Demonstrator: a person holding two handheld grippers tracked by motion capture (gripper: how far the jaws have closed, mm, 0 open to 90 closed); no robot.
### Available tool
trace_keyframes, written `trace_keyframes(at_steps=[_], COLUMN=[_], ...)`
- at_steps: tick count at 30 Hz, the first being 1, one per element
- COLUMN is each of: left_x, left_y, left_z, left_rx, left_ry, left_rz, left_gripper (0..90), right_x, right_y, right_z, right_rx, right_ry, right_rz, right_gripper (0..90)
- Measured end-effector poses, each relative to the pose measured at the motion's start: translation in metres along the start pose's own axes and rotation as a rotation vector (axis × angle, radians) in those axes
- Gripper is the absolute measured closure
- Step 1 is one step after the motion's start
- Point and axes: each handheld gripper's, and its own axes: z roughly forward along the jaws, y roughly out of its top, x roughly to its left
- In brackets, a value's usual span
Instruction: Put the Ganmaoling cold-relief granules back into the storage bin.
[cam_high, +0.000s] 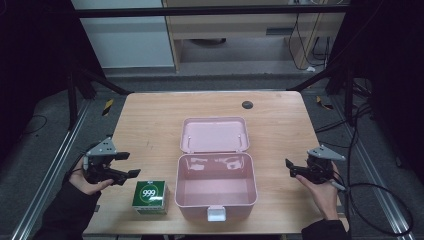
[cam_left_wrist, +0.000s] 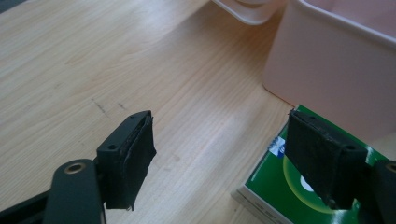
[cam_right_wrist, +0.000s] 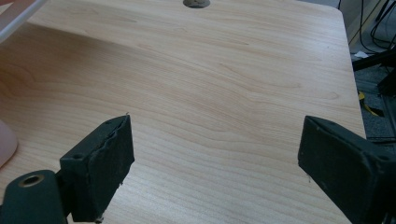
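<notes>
Green 999 carton sits on bench, just left of open pink case. Your left gripper and right gripper are spread, empty. Straddle carton squarely before pinching.

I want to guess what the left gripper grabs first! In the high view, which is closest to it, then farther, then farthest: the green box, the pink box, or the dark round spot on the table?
From the left gripper:
1. Green box, just beside it, toward the table's front edge.
2. Pink box, open, in the table's middle.
3. Dark round spot, near the far edge.
</notes>
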Motion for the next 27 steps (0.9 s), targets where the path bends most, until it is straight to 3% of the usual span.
trace_keyframes(at_steps=[1, 5, 11, 27], left_x=[0.0, -0.006, -0.014, -0.027], left_y=[0.0, 0.002, 0.006, 0.014], left_z=[0.0, 0.001, 0.002, 0.006], left_rx=[0.0, 0.047, 0.102, 0.209], left_ry=[0.0, -0.047, -0.077, -0.14], left_rz=[0.0, 0.064, 0.136, 0.254], left_gripper=[21.9, 20.6, 19.4, 14.8], right_x=[0.0, 0.0, 0.0, 0.001], right_y=[0.0, -0.001, -0.003, -0.003], right_z=[0.0, 0.001, 0.001, 0.002], right_rx=[0.0, 0.005, 0.018, 0.027], right_ry=[0.0, 0.001, 0.005, 0.019], right_rz=[0.0, -0.01, -0.02, -0.031], right_gripper=[10.5, 10.1, 9.1, 8.0])
